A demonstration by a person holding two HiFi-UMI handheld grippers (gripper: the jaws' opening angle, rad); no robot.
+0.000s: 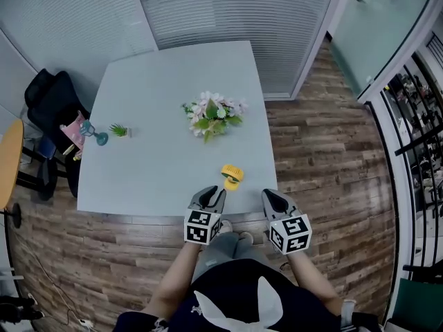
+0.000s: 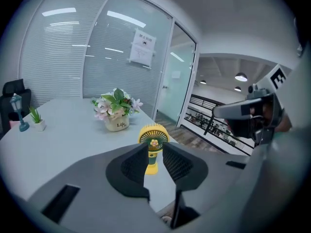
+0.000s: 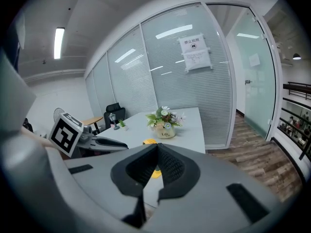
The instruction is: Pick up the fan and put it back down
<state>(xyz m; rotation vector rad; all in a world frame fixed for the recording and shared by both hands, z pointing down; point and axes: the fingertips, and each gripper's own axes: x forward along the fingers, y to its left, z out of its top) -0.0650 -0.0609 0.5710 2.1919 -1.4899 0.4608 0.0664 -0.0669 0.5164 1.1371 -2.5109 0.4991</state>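
The small yellow fan [image 1: 232, 176] stands upright on the grey table [image 1: 159, 171], near its front edge. In the left gripper view the fan [image 2: 153, 136] shows beyond the jaws, its round head above them and its stem seen through the gap. My left gripper [image 1: 211, 194] [image 2: 155, 147] hangs over the table's front edge just short of the fan, open by a narrow gap, with nothing between its pads. My right gripper [image 1: 271, 196] [image 3: 156, 147] is at the table's front right corner, fingertips together and empty. Only a sliver of the fan [image 3: 149, 141] shows past its jaws.
A pot of pink and white flowers [image 1: 212, 115] sits mid-table. A tiny potted plant [image 1: 119, 130] and a blue lantern figure [image 1: 94, 132] stand at the left edge, beside a black chair [image 1: 48, 106]. Wooden floor [image 1: 325, 151] and glass partitions surround the table.
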